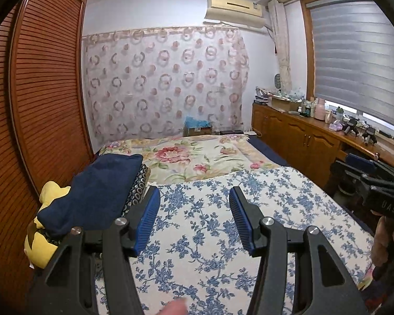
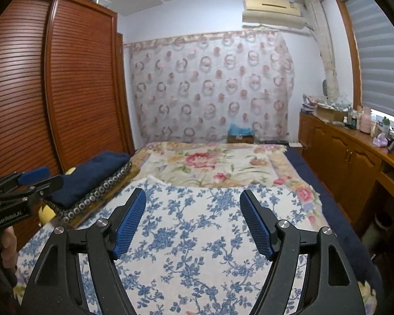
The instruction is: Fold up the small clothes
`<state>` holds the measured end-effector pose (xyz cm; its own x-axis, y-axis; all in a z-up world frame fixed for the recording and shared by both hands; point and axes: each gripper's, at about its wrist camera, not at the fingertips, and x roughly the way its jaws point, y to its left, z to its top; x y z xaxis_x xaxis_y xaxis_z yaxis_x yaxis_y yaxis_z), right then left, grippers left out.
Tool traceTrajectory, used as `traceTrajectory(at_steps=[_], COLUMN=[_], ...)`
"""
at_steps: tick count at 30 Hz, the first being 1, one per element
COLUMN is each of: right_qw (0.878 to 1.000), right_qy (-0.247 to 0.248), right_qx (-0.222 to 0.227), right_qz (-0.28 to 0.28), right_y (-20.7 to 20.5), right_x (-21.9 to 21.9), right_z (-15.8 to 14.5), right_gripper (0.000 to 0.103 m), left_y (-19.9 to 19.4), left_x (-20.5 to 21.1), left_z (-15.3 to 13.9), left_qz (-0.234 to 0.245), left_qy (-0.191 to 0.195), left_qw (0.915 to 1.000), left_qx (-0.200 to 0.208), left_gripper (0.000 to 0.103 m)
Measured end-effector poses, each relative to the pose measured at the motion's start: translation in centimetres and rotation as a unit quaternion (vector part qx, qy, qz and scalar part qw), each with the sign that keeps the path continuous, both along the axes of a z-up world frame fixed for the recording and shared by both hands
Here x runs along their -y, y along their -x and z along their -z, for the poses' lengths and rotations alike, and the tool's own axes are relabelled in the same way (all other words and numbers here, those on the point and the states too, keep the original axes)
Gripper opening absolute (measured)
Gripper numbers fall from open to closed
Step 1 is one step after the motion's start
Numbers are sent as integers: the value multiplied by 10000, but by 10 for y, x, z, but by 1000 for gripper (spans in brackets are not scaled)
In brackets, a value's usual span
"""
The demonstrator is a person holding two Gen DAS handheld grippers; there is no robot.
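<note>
Left gripper [image 1: 194,197] and right gripper [image 2: 193,200] are hovering over the blue-flowered cloth [image 1: 223,236] on the bed, jaws parted and gripping nothing. The folded navy garment [image 1: 97,191] is lying atop a stack of patterned folded pieces [image 2: 99,194], to the left of both grippers and clear of their fingers, beside the louvred wardrobe [image 1: 39,92].
</note>
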<state>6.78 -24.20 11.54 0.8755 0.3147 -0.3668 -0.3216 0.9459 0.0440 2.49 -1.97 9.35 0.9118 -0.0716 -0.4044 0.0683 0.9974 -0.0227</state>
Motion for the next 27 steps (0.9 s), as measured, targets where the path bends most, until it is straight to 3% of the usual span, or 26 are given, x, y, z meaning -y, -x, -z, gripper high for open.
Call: traceTrajectory(at_steps=[27], right_qw=[10000], right_qy=[18], right_qx=[94], right_qz=[25], right_y=[6], right_x=[-4], right_z=[-3], right_gripper=[76], left_y=[4], left_x=[-6], left_z=[-4], left_qz=[-176], left_qy=[31], left_qw=[9998], left_qx=[89], left_gripper=[54])
